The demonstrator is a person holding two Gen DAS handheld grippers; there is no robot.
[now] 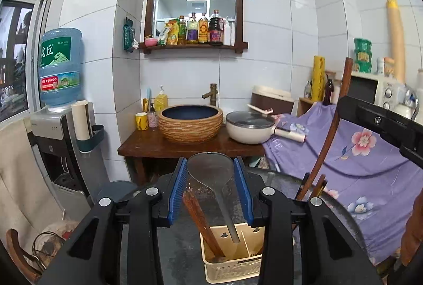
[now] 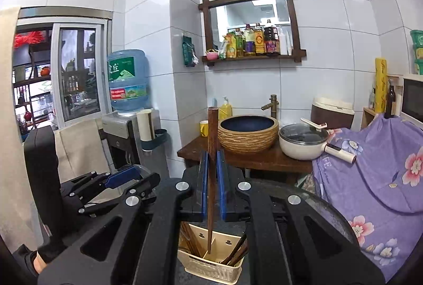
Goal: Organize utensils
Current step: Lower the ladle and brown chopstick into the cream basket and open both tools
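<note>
1. The left gripper (image 1: pixel 211 184) has its blue-padded jaws clamped on the bowl of a translucent grey ladle (image 1: pixel 210 171); the ladle's handle slopes down into the cream utensil caddy (image 1: pixel 232 261) below.
2. The right gripper (image 2: pixel 210 187) has its jaws clenched tight on a slim brown wooden stick (image 2: pixel 212 142), held upright, its lower tip reaching down into the caddy's middle compartment.
3. The caddy stands on a dark, round glass worktop (image 1: pixel 341 208). In the left wrist view, reddish-brown chopsticks (image 1: pixel 201 221) lean in its left compartment, beside the ladle handle.
4. In the right wrist view, more dark sticks lean in the caddy's right compartment; whether they are chopsticks or spoon handles is hard to tell from there.
5. Behind the worktop, a wooden counter (image 1: pixel 148 142) carries a woven-look basin (image 1: pixel 190 123) and a lidded white pan (image 1: pixel 249 127).
6. A purple floral cloth (image 1: pixel 370 160) lies draped to the right.
</note>
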